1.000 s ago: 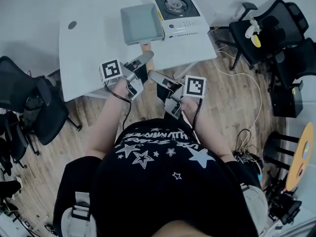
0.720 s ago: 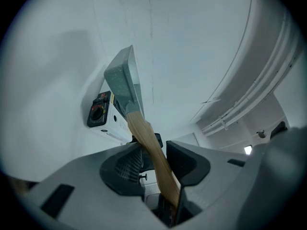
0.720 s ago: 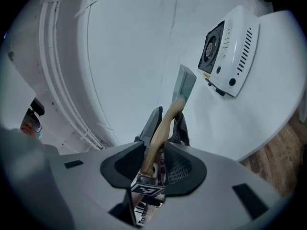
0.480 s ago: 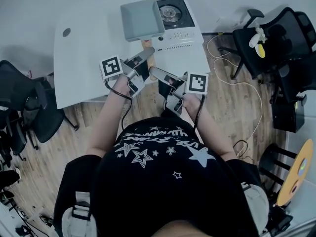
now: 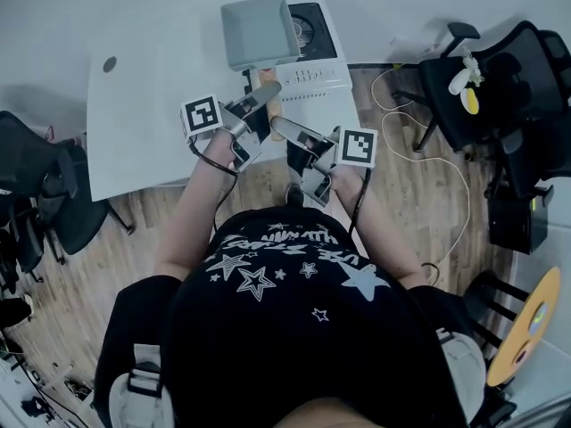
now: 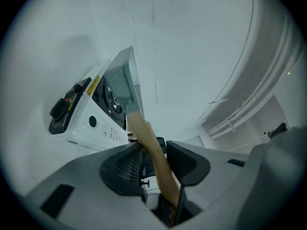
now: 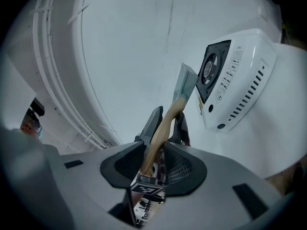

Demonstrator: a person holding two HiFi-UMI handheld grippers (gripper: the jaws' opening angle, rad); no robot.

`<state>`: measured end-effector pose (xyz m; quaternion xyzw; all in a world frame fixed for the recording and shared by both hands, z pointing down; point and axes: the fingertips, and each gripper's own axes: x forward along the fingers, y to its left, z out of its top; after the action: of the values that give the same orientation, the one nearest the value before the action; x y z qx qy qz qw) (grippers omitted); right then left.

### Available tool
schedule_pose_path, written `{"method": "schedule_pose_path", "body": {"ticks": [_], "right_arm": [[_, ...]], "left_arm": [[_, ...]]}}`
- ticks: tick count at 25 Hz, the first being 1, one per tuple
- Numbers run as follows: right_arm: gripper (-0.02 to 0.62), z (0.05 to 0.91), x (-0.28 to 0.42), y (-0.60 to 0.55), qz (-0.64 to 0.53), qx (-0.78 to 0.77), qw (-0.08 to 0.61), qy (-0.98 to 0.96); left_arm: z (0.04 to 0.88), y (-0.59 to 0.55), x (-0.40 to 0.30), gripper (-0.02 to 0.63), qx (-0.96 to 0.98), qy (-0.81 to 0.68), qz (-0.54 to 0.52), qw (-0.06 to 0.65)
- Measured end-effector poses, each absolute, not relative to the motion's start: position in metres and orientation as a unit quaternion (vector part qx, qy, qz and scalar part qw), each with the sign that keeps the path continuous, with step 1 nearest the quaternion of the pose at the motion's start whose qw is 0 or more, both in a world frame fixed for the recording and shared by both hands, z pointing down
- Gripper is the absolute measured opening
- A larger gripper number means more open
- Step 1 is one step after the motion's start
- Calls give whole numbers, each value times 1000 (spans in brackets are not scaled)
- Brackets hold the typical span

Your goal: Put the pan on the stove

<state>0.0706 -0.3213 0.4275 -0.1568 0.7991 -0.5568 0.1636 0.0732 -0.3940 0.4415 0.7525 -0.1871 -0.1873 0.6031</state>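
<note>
The grey square pan (image 5: 259, 32) hangs tilted in the air by its wooden handle (image 5: 273, 107), and its right edge overlaps the left side of the white portable stove (image 5: 317, 56) on the white table (image 5: 152, 114). My left gripper (image 5: 263, 96) and right gripper (image 5: 284, 132) are both shut on the handle, the right nearer its end. In the left gripper view the handle (image 6: 151, 152) runs between the jaws of the left gripper (image 6: 153, 159) up to the pan (image 6: 122, 83), beside the stove (image 6: 91, 116). In the right gripper view the right gripper (image 7: 156, 162) clamps the handle (image 7: 160, 133) below the pan (image 7: 184, 85) and stove (image 7: 235, 90).
Black office chairs stand at the left (image 5: 45, 194) and at the right (image 5: 500, 69) of the table. A white cable (image 5: 446, 176) trails over the wooden floor. The table has a round hole (image 5: 109, 63) near its far left.
The pan has moved away from me and to the right, from beside the stove to partly over its left side. Both grippers went forward with the handle.
</note>
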Motion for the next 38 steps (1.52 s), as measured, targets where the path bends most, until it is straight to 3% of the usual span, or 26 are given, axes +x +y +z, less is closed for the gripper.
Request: {"method": "schedule_pose_path", "body": {"ticks": [18,38], "right_arm": [[137,449,144,-365,-569,-160,152,792],[133,470,146,-375,-583,-169,149,780]], "left_arm": [[468,-437,144,147,731,-193,-201,624],[488,-447,149,146,712,-187,-198,647]]}}
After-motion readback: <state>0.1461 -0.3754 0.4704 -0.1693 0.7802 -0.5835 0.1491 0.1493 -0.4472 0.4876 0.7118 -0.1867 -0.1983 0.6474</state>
